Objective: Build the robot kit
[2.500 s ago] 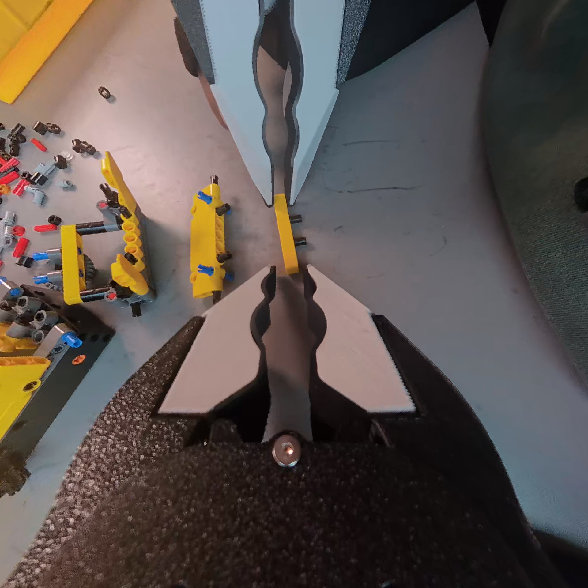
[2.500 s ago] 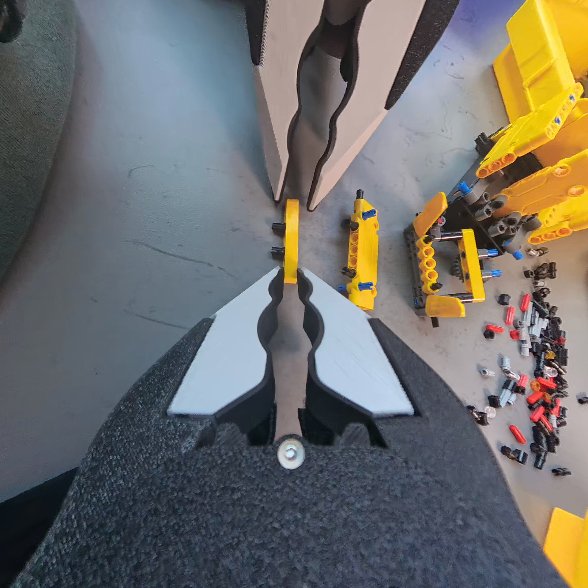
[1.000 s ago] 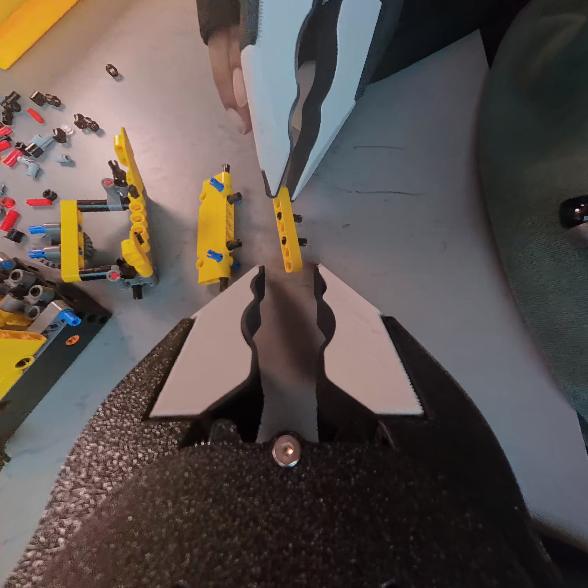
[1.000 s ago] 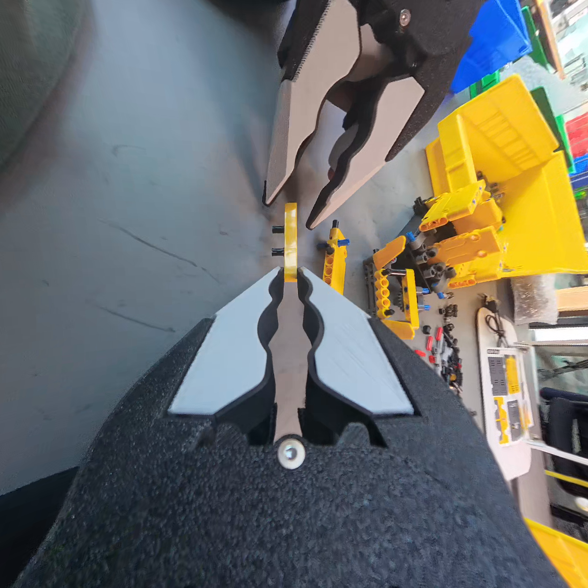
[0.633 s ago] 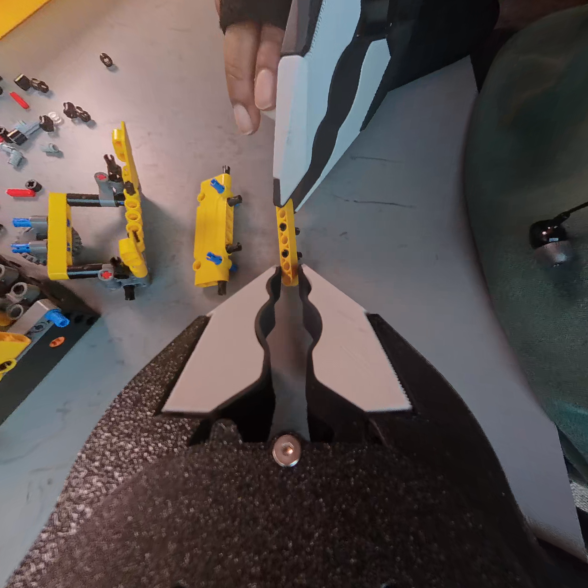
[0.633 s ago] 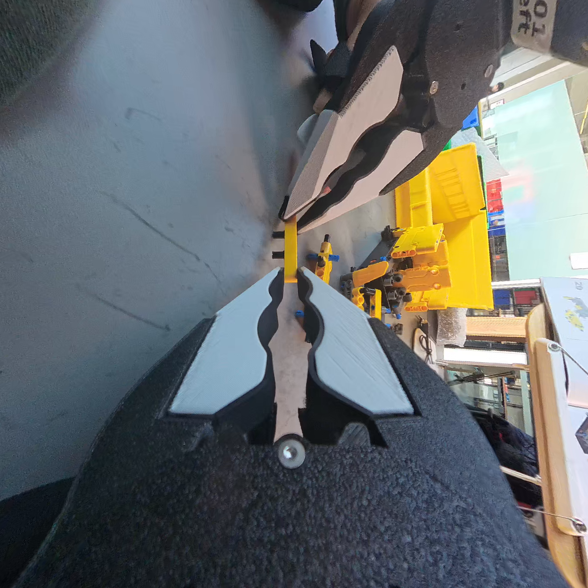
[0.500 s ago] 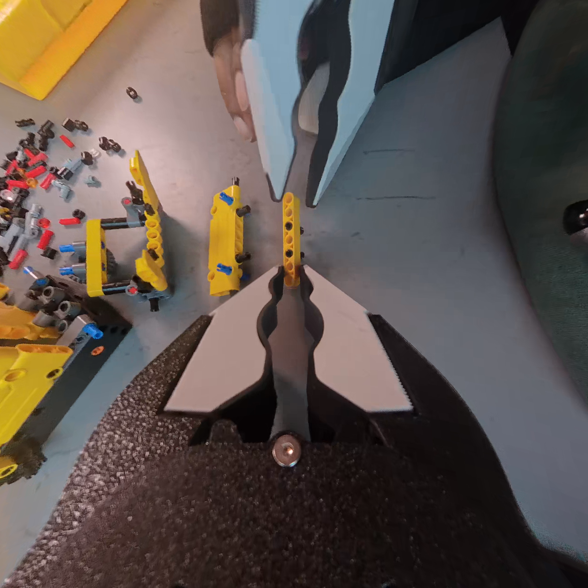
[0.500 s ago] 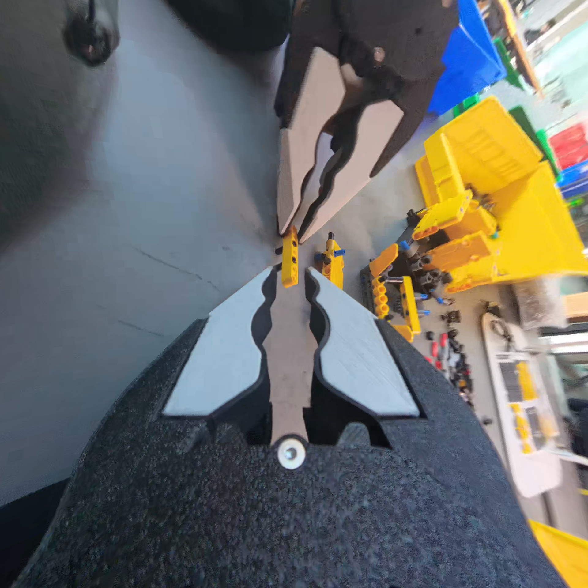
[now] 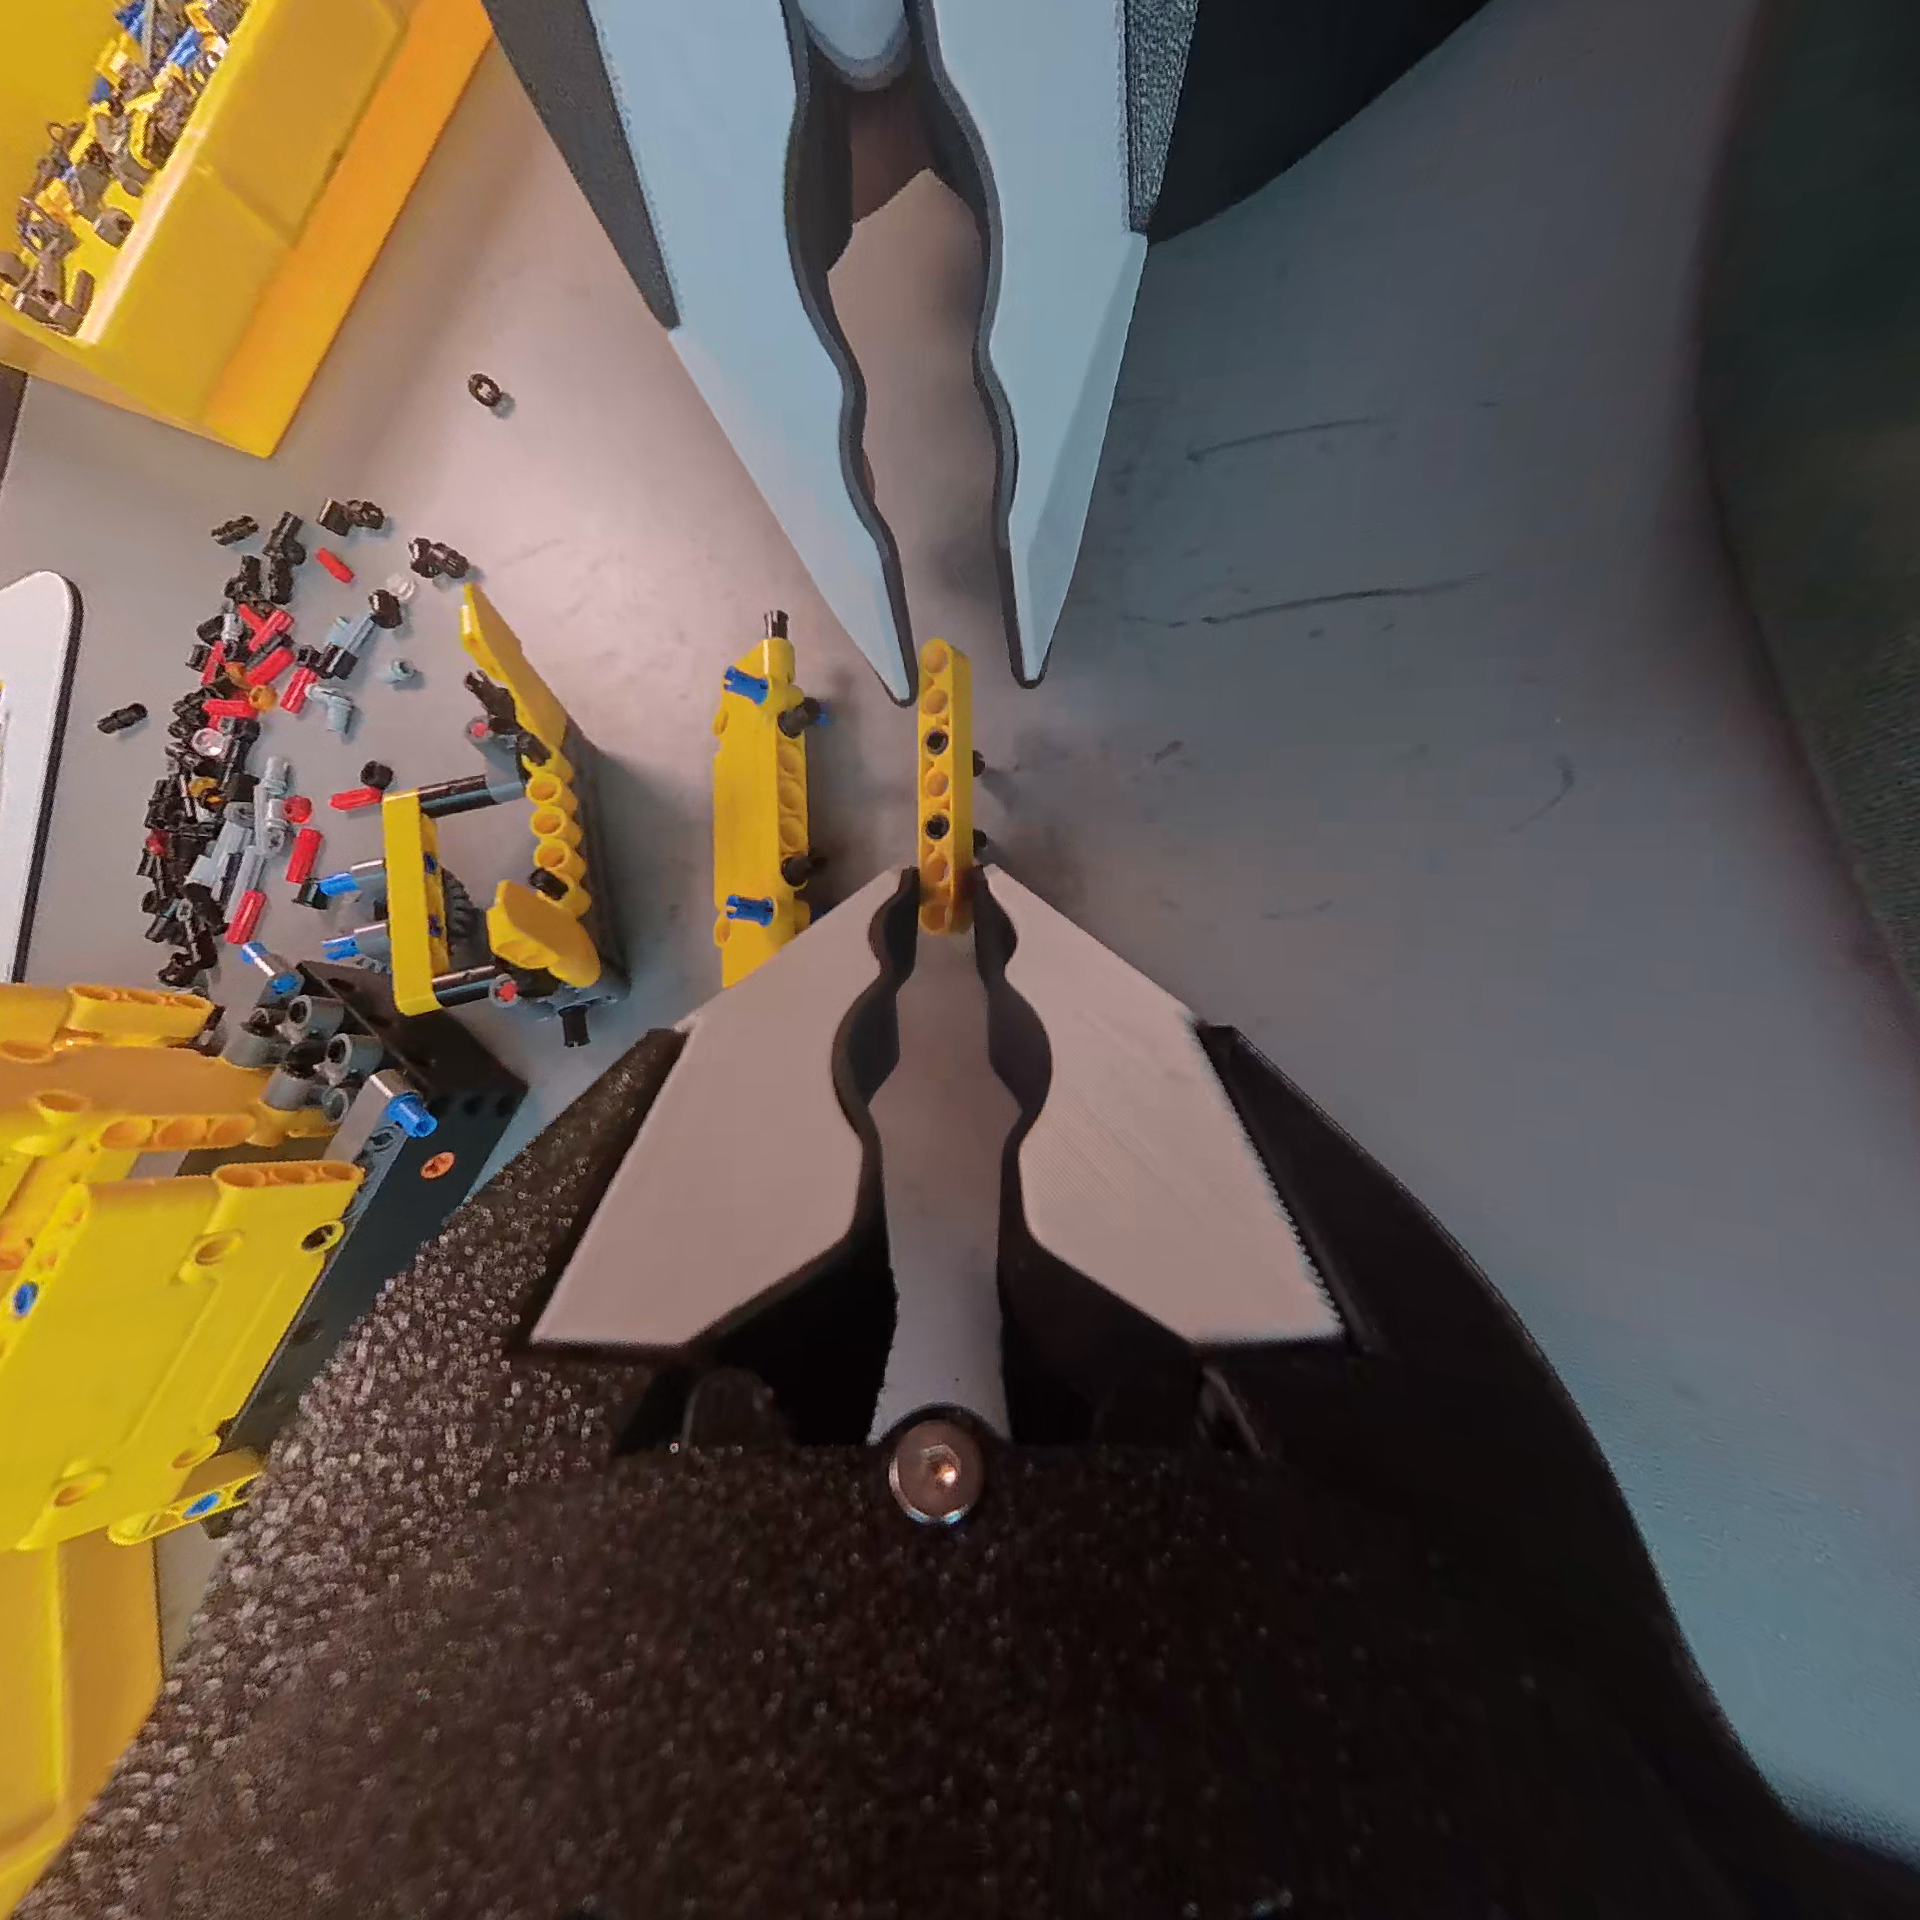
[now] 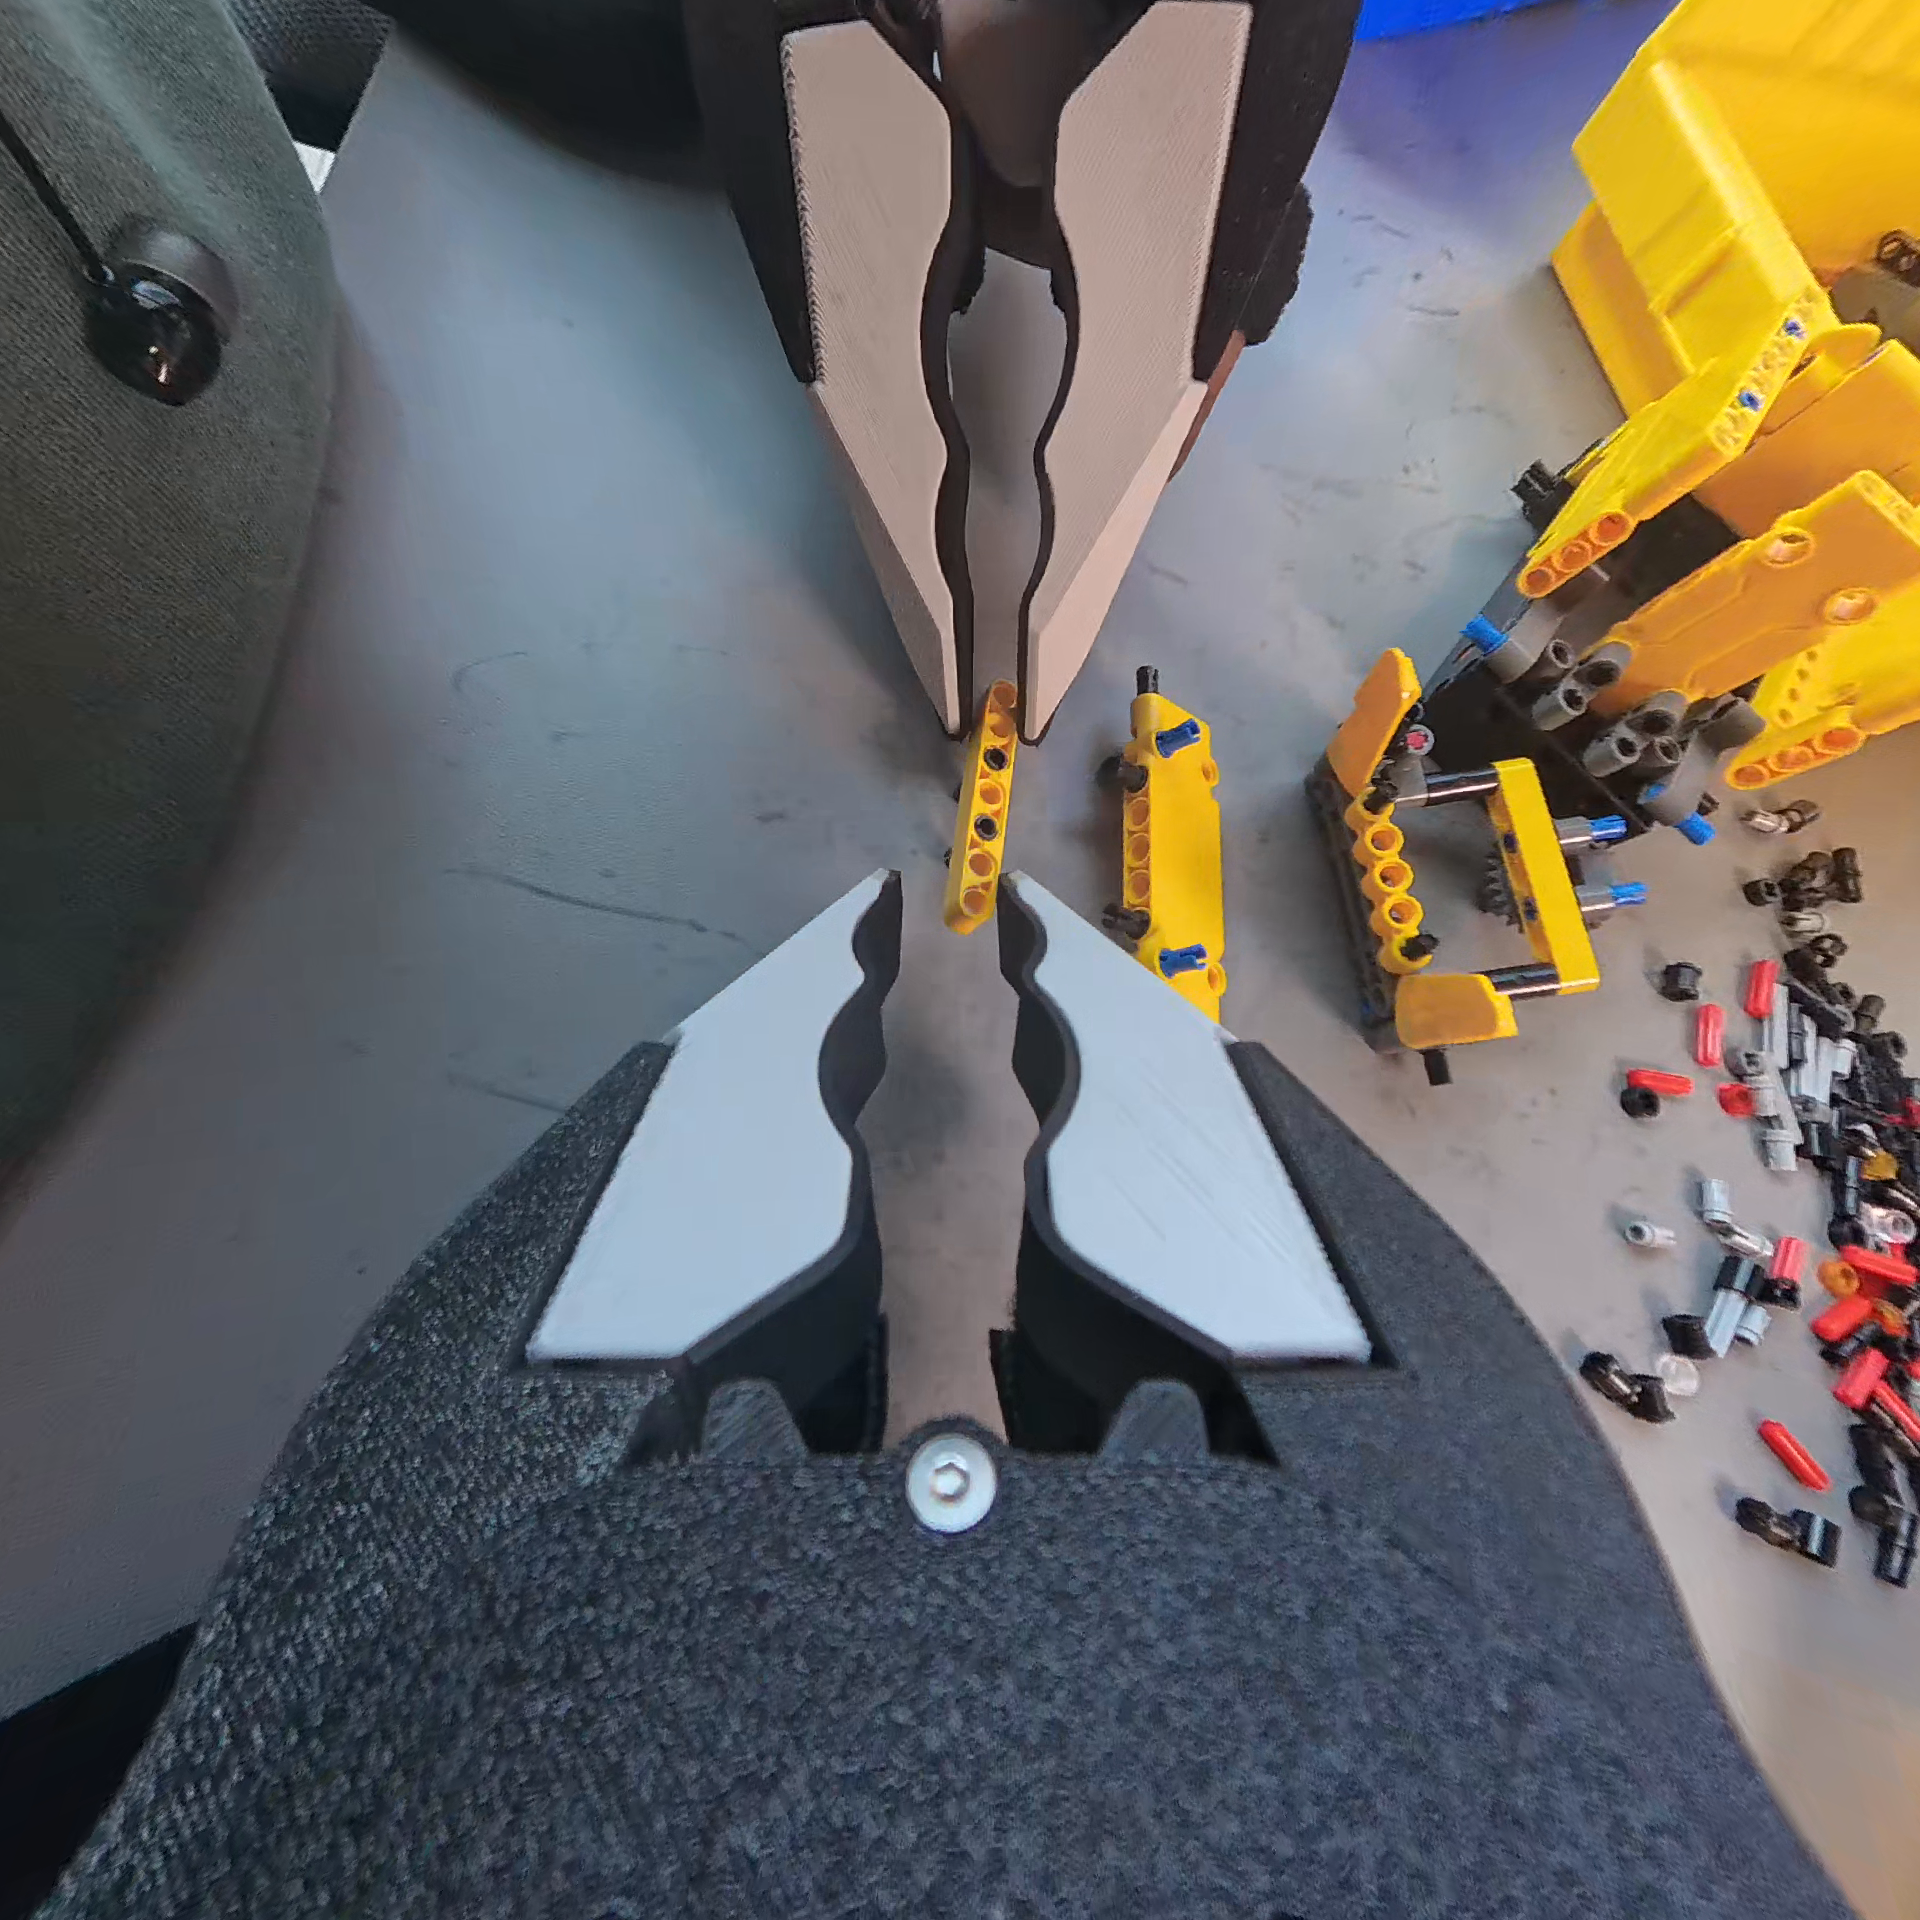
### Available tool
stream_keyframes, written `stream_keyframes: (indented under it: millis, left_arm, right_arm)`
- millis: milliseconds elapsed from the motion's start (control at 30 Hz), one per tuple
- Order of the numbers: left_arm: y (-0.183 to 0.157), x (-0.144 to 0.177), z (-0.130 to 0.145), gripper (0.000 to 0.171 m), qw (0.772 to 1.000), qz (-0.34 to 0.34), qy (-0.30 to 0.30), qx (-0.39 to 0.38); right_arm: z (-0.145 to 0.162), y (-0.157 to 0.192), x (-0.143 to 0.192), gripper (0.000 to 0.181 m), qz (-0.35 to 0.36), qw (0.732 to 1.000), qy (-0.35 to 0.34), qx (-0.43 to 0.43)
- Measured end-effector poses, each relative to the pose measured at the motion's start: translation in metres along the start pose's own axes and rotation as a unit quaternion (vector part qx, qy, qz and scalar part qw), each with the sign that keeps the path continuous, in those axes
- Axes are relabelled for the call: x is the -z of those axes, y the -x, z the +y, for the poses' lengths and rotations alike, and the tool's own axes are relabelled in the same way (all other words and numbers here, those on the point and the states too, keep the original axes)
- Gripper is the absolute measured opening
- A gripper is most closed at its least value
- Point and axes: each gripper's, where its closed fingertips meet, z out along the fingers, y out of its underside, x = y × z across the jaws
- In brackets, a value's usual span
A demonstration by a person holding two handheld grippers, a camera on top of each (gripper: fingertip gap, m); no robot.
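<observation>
Here the yellow holed beam (image 9: 944,790) carries black pins.

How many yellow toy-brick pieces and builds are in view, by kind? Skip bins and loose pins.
Thin yellow beam, held in the left gripper: 1
Yellow pinned block: 1
Yellow frame sub-assembly: 1
Large yellow model: 1
Total: 4

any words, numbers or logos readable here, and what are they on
None can be read in either view.
The white board at the left edge shows only a sliver, and no writing can be made out on it.
The yellow beam, pinched by the left gripper with the open right gripper at its other end, bears only holes.
The yellow bin shows no label.
</observation>
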Motion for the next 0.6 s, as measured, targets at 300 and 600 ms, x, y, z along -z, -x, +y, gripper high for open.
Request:
stream_keyframes:
  millis: [300, 600]
  left_arm:
    - [-0.003, 0.001, -0.002, 0.011, 0.999, 0.021, -0.016, 0.019]
    - [0.006, 0.016, -0.014, 0.019, 0.994, 0.037, -0.073, 0.076]
  right_arm:
    - [0.004, 0.001, -0.002, 0.013, 0.003, 1.000, 0.011, 0.010]
    - [-0.003, -0.003, 0.009, 0.017, -0.001, 1.000, -0.019, -0.015]
